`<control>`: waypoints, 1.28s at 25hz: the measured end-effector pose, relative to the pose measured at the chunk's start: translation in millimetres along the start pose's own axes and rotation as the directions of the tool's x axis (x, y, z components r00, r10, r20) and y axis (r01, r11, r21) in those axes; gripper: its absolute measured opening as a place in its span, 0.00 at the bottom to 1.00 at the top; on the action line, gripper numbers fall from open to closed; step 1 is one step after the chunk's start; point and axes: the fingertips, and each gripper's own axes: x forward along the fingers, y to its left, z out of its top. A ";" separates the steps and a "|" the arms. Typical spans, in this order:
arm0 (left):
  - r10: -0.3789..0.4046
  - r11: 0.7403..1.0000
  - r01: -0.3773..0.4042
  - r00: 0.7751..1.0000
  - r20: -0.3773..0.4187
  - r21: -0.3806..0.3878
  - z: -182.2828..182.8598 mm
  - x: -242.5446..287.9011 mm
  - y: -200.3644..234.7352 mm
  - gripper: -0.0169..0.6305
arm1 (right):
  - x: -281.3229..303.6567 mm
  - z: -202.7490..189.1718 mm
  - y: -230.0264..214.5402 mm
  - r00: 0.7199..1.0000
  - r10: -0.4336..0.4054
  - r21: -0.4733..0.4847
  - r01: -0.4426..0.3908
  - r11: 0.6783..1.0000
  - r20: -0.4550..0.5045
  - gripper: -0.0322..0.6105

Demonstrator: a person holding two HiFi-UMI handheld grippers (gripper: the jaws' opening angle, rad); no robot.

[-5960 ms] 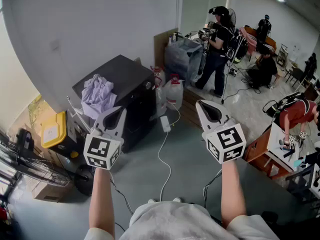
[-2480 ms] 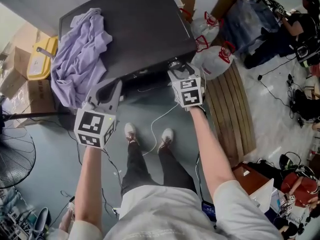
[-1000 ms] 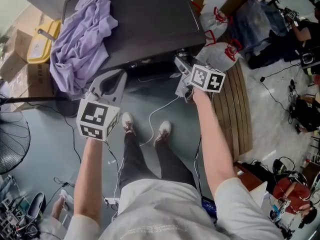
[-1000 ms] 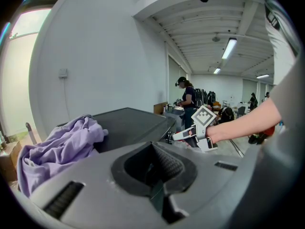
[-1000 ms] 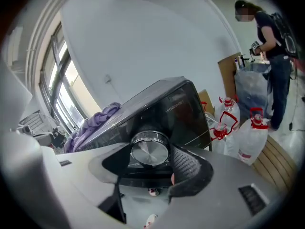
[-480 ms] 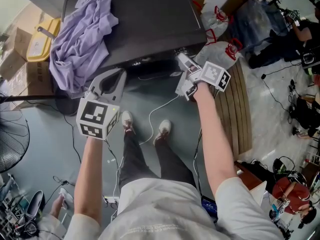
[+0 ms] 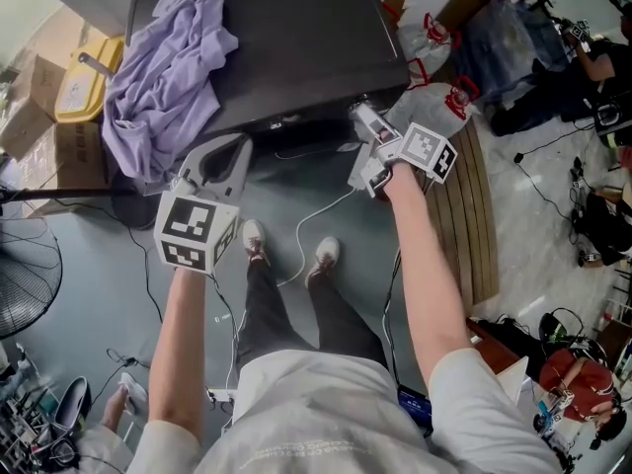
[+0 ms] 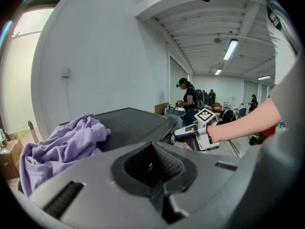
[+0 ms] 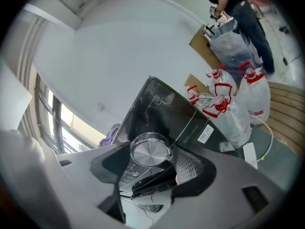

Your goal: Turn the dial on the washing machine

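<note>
One dark washing machine [image 7: 296, 38] stands against the wall, directly in front of the person; its flat top is shut and glossy. Item 1 on that top: a crumpled lilac cloth [image 7: 163, 67], heaped over the person's left half of the lid and spilling over the near left corner. To the right of the machine, a slatted wooden platform [image 7: 469, 215] lies on the floor, with clear plastic bags [image 7: 434, 107] with red ties standing between its far end and the machine's side. To the left of the machine, a yellow container [image 7: 77, 85] sits on cardboard boxes. A white cable [image 7: 321, 215] trails across the grey floor from the machine's front toward the person's feet. The left gripper [image 7: 240, 146] hangs just in front of the machine's near left corner, below the hanging cloth; its jaws are brought together, nothing is between them, and it touches neither cloth nor machine. The right gripper [image 7: 363, 117] is at the near right corner of the machine, rolled so that its marker cube faces up and to the right. The dial [image 9: 151, 151], a round knob with a brushed-metal face and a clear rim, sits at that corner, at the right end of the control panel [image 9: 125, 174]. The right gripper's jaws are clamped around the dial, one on each side of its rim.
</note>
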 end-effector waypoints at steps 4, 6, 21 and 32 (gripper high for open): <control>-0.005 1.000 0.004 1.000 0.020 0.012 14.5 -4.2 6.0 0.05 | -26.4 15.6 -6.1 0.994 -0.112 -0.109 0.113 0.988 0.018 0.48; -0.011 1.000 0.010 0.999 0.030 0.022 24.0 -6.8 10.8 0.05 | -47.0 28.1 -1.4 0.983 -0.173 -0.177 0.180 0.968 0.053 0.48; -0.090 0.985 0.050 0.966 0.241 0.167 160.1 -30.5 43.2 0.05 | -178.4 130.3 186.2 0.898 -0.186 -0.630 0.416 0.655 0.400 0.07; -0.170 0.951 0.052 0.912 0.374 0.305 284.8 -65.9 23.3 0.05 | -229.6 169.7 346.0 0.901 0.008 -0.837 0.399 0.374 0.434 0.07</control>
